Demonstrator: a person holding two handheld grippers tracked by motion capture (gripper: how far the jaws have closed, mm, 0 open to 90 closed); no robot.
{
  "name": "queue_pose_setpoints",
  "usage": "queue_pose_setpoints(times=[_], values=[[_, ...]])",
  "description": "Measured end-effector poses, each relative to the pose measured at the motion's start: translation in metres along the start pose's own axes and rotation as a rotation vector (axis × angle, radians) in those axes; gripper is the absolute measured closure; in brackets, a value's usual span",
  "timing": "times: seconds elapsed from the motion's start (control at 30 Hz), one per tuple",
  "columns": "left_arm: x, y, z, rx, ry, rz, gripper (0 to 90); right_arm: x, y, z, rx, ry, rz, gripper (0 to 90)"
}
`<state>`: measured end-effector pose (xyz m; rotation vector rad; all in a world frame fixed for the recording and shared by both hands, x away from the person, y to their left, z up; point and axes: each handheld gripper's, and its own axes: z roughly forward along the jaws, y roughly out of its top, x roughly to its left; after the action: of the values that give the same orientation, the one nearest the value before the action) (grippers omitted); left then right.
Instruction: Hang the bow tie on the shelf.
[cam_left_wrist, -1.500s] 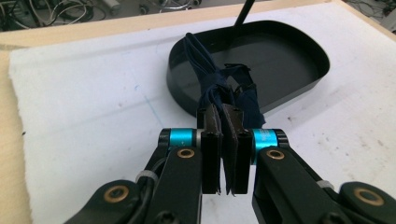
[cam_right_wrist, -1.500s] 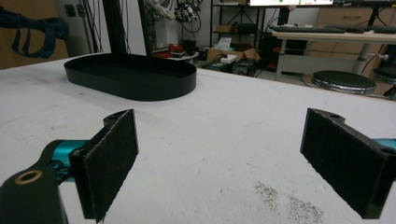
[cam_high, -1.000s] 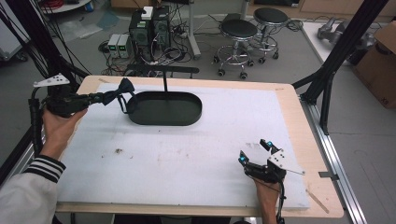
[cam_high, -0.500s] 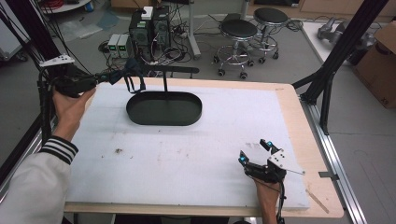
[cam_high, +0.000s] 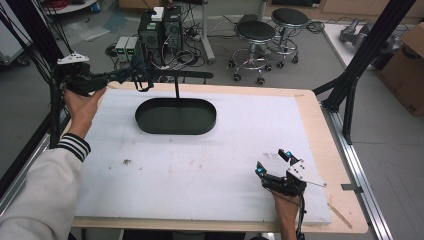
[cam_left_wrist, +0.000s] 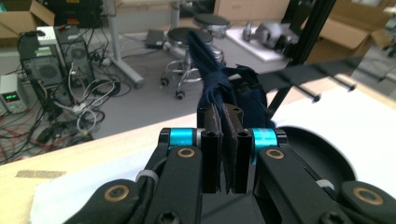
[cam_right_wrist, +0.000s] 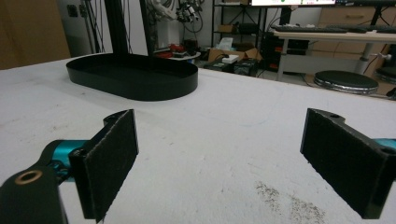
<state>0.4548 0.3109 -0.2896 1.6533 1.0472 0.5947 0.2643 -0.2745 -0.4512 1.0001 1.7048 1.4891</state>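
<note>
Above table's (cam_high: 210, 165) far-left corner, left claw (cam_high: 142, 75) clamps dark cloth (cam_left_wrist: 219, 79)

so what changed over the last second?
The left tongs, shut on the dark blue cloth, lifted it up and back from beside the black oval tray toward the rack's crossbar. The right tongs stayed open, resting on the white mat. Tray unmoved.

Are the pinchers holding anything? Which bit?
The left gripper pinches a dark blue cloth by its bunched lower end. The right gripper is open above the white table cover, holding nothing.
</note>
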Motion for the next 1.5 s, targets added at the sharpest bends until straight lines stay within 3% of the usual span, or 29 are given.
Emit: queue_pose_setpoints(times=[0.2, 0.53, 0.73, 0.93, 1.07, 1.13, 1.17, 1.2, 1.27, 1.3, 1.37, 1.5], values=[[0.001, -0.015, 0.01, 0.038, 0.008, 0.011, 86.2, 0.0, 0.0, 0.0, 0.001, 0.003, -0.003, 10.1], [0.004, -0.029, 0.006, 0.052, 0.034, 0.001, 86.2, 0.0, 0.0, 0.0, 0.001, 0.002, -0.001, 10.1], [0.002, -0.032, 0.006, 0.073, 0.019, 0.0, 85.0, 0.0, 0.0, 0.0, 0.0, 0.003, -0.003, 10.1], [0.002, -0.041, 0.003, 0.09, -0.014, -0.034, 83.0, 0.0, 0.0, 0.0, 0.002, 0.003, 0.002, 10.1], [0.002, -0.052, -0.003, 0.089, -0.047, -0.063, 68.0, -0.001, 0.0, 0.0, -0.006, 0.006, 0.001, 10.1], [0.001, -0.056, -0.004, 0.096, -0.069, -0.052, 62.7, -0.001, 0.0, 0.0, -0.006, 0.008, 0.004, 10.0], [-0.001, -0.058, -0.005, 0.097, -0.069, -0.035, 48.6, -0.001, 0.0, 0.0, -0.006, 0.007, 0.005, 10.1], [-0.003, -0.06, -0.006, 0.092, -0.073, -0.023, 48.6, -0.001, 0.0, 0.0, -0.006, 0.007, 0.005, 10.1], [-0.008, -0.064, -0.007, 0.097, -0.064, -0.012, 33.8, -0.001, 0.0, 0.0, -0.005, 0.013, 0.012, 10.0], [-0.01, -0.067, -0.008, 0.11, -0.073, -0.002, 21.9, -0.001, 0.0, 0.0, -0.005, 0.013, 0.012, 10.1], [-0.015, -0.072, -0.011, 0.115, -0.098, 0.019, 18.0, -0.001, 0.0, 0.0, -0.004, 0.013, 0.011, 10.0], [-0.028, -0.088, -0.023, 0.061, -0.173, 0.049, 17.2, -0.001, 0.0, 0.0, -0.004, 0.013, 0.014, 10.0]])
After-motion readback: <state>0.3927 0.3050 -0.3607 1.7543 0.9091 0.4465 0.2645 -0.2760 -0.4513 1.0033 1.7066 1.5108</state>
